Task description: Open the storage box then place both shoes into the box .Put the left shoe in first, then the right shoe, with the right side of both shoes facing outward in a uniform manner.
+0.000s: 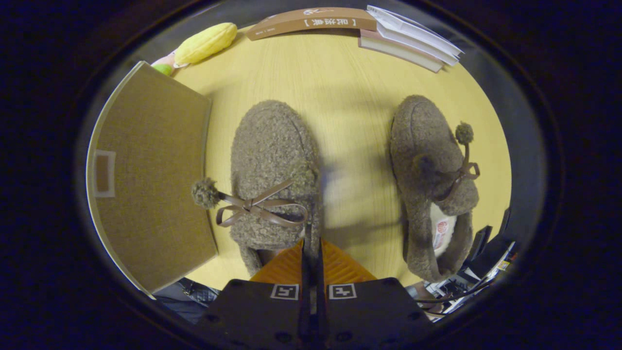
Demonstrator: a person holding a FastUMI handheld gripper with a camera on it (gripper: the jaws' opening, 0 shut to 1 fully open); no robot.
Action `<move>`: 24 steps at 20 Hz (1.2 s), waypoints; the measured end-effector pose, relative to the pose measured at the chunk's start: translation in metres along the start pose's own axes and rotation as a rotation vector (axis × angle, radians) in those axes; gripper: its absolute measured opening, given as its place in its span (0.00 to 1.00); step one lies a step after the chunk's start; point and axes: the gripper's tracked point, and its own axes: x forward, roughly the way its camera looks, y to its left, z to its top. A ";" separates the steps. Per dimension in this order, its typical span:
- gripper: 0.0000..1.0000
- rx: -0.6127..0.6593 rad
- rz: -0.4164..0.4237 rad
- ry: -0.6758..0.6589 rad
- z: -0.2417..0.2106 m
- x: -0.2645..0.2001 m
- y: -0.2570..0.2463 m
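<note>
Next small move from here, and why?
Probably a slight lift to test the hold: the gripper has its jaws nearly shut at the collar of the fuzzy brown bow-tied shoe beside the brown fabric storage box, but a firm pinch isn't clear.

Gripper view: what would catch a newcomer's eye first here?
Two fuzzy grey-brown slippers with bows and pompoms lie on the yellow wooden table: the left slipper just ahead of the gripper, the right slipper apart, off to its right. The orange jaws look closed at the left slipper's heel rim. A brown fabric storage box, lid shut, sits beside the left slipper.
</note>
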 end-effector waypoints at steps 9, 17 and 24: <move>0.04 -0.015 -0.125 -0.002 -0.008 -0.051 0.000; 0.03 0.027 -0.192 -0.054 -0.001 -0.142 0.003; 0.04 -0.030 -0.092 -0.194 0.038 -0.223 0.074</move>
